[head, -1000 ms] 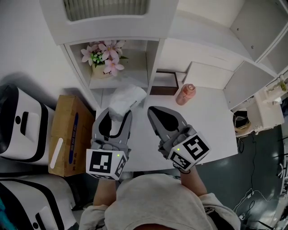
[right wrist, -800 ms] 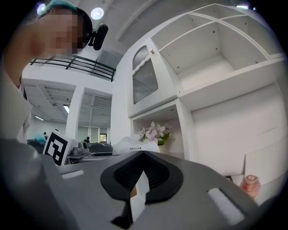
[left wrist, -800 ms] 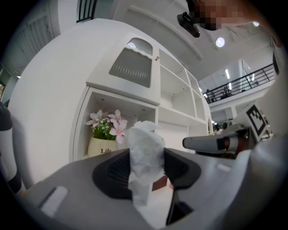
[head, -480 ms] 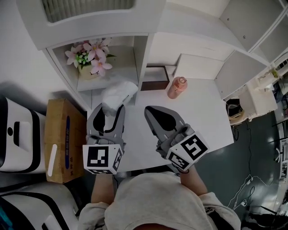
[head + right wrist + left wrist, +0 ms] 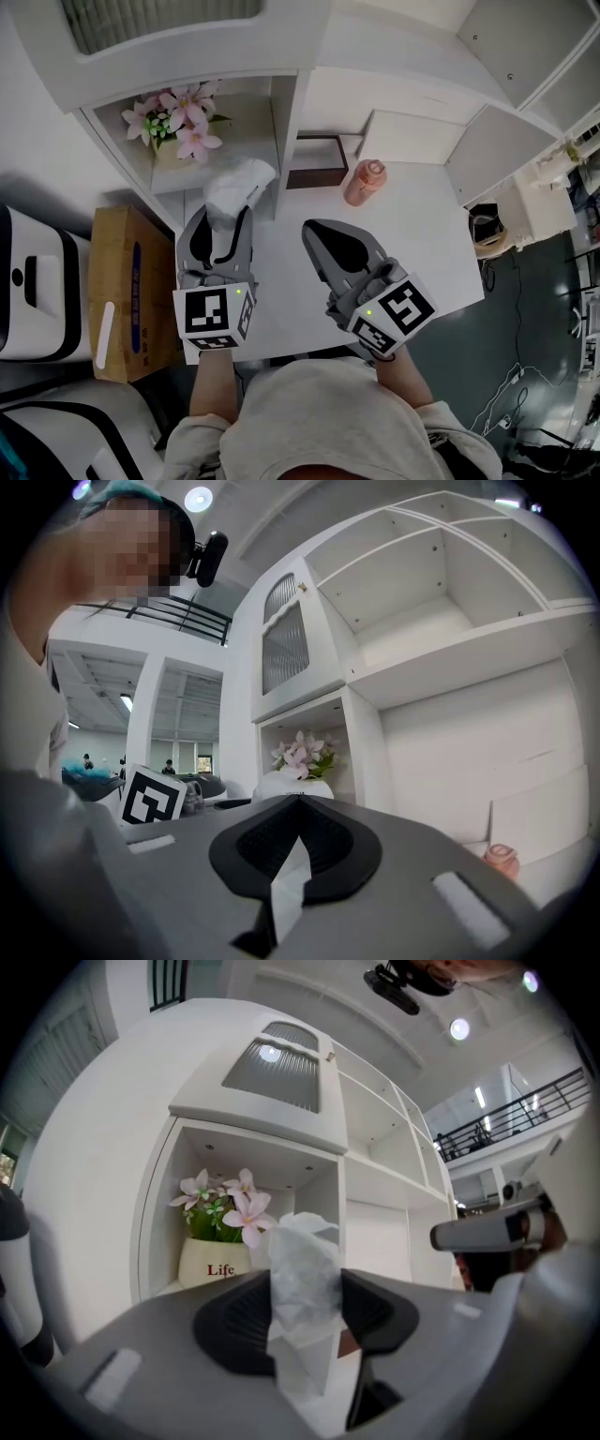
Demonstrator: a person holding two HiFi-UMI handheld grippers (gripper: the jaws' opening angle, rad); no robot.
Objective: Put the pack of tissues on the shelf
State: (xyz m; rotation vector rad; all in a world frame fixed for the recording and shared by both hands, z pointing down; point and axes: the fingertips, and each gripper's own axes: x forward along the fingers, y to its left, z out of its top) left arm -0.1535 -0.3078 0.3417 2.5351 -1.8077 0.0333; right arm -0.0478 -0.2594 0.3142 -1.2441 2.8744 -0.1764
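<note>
The pack of tissues [image 5: 239, 183] is a white crinkly plastic packet held upright, with my left gripper [image 5: 225, 217] shut on its lower part. It hangs just in front of the white shelf [image 5: 292, 112], at the mouth of the compartment holding a flower pot [image 5: 178, 136]. In the left gripper view the pack of tissues [image 5: 305, 1288] stands between the dark pads of my left gripper [image 5: 305, 1314], with the flower pot [image 5: 220, 1260] behind and to its left. My right gripper [image 5: 323, 234] hovers over the white table [image 5: 422, 244], shut and empty; the right gripper view shows my right gripper [image 5: 298, 803] with its jaws together.
A pink bottle [image 5: 364, 181] and a dark brown frame [image 5: 317, 161] stand on the table at the shelf's foot, with a white board [image 5: 412, 150] behind them. A cardboard box [image 5: 127, 291] and white machines [image 5: 28, 281] sit on the floor at left.
My left gripper has carried the pack of tissues forward and left, closer to the flower pot's compartment. The right gripper has held its place.
</note>
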